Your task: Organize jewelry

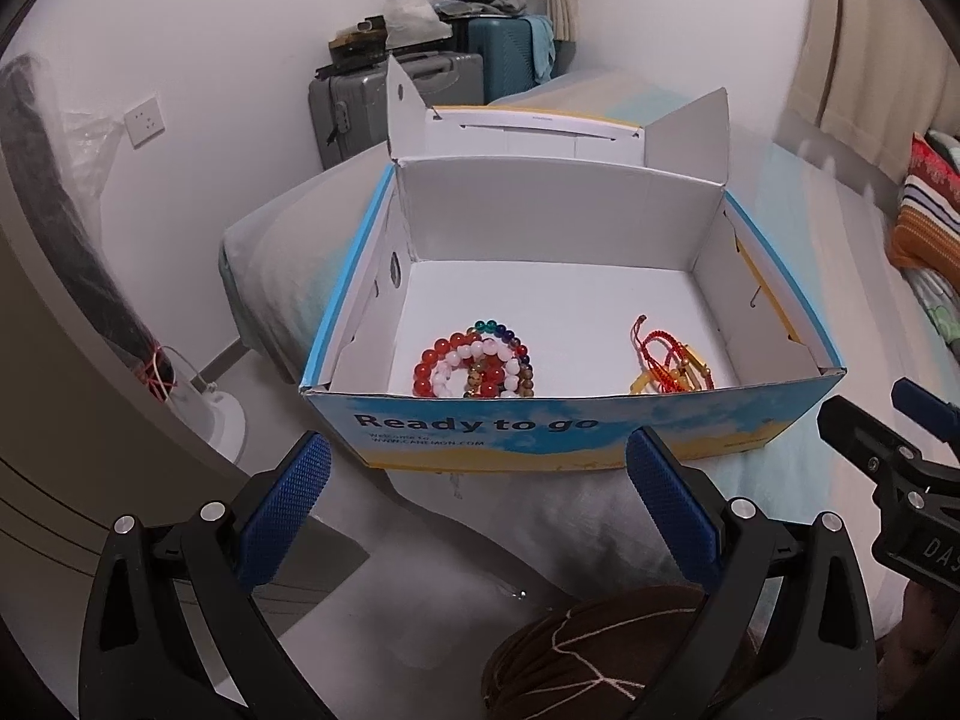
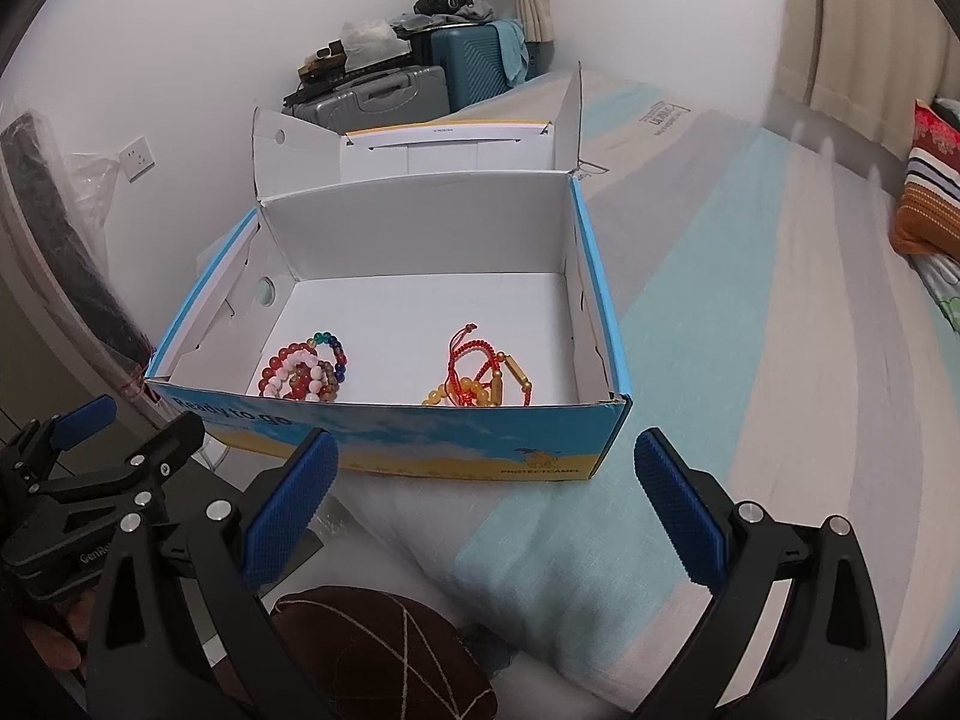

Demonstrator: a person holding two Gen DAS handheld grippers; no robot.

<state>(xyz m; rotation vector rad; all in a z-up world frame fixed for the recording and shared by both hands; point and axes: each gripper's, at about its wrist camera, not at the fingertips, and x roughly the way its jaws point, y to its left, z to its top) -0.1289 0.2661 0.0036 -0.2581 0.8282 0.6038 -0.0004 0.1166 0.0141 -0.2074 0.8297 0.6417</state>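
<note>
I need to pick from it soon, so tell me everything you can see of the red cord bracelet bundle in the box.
The red cord bracelet bundle is braided red string, loosely tangled, threaded with amber-yellow round beads and a golden cylinder bead. It lies flat on the white floor of the open cardboard box, near its front wall, apart from the beaded bracelets. Neither tool touches it.

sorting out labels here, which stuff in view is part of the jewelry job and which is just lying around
Part of the job:
- cardboard box, lid open
- beaded bracelets inside it
- red cord bracelets inside it
- left tool and right tool, both open

Lying about:
- suitcases
- striped pillow
- brown cushion
</note>
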